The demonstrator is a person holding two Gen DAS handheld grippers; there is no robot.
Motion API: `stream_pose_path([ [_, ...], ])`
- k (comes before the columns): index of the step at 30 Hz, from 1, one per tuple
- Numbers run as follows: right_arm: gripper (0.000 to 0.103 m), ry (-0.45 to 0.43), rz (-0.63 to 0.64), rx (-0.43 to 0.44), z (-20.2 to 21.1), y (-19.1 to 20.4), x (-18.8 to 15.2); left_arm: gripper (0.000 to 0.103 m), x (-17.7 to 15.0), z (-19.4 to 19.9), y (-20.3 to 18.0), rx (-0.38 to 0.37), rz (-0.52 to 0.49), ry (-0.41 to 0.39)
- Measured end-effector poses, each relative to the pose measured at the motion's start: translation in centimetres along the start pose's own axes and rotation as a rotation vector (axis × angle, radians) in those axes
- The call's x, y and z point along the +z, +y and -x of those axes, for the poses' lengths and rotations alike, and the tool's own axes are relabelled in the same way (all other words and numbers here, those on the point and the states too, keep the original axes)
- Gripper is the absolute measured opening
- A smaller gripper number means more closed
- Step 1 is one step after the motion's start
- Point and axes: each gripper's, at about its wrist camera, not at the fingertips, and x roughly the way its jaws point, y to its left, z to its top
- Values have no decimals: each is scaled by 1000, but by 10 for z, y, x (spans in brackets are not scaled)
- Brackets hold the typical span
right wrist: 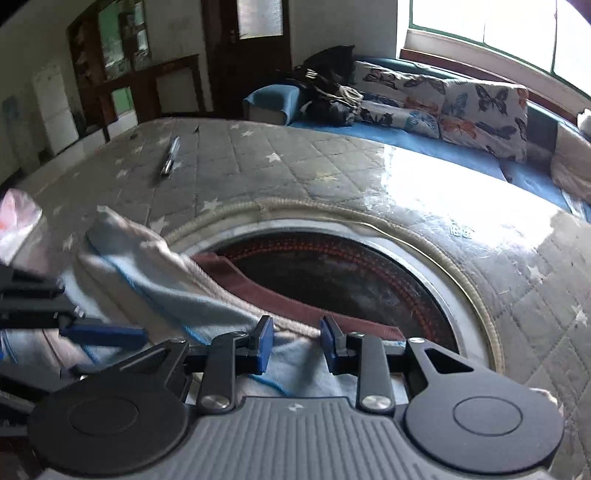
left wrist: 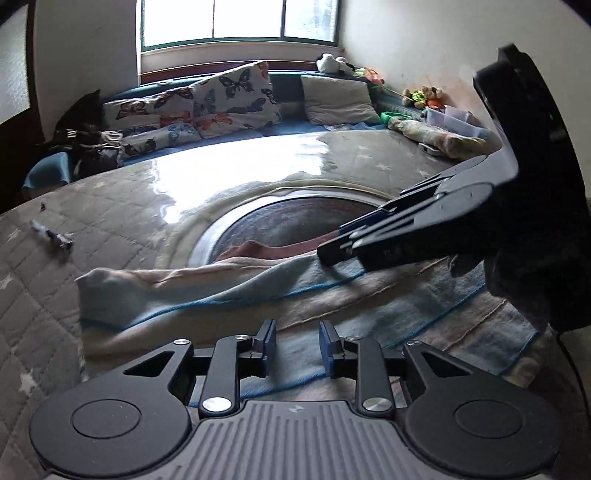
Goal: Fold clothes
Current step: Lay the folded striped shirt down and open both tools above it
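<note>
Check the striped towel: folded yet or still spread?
Partly folded: the striped towel lies doubled and rumpled, one edge lapped over itself, not neat.

Home bedroom: mattress [right wrist: 295,166], butterfly pillows [left wrist: 236,99], window [left wrist: 240,22].

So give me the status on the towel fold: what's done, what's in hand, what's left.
Done: the striped towel lies partly doubled over itself on the quilted mattress.
In hand: nothing gripped; the left gripper and right gripper hang open over the cloth.
Left: its edges look rumpled and uneven, so further folds probably remain.
</note>
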Motion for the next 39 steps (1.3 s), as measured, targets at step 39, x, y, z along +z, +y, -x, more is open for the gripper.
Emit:
stream_pose_path([
  [39,28,-25,-225,-83,66,-88,-46,12,29,10,62,170,124,-76],
])
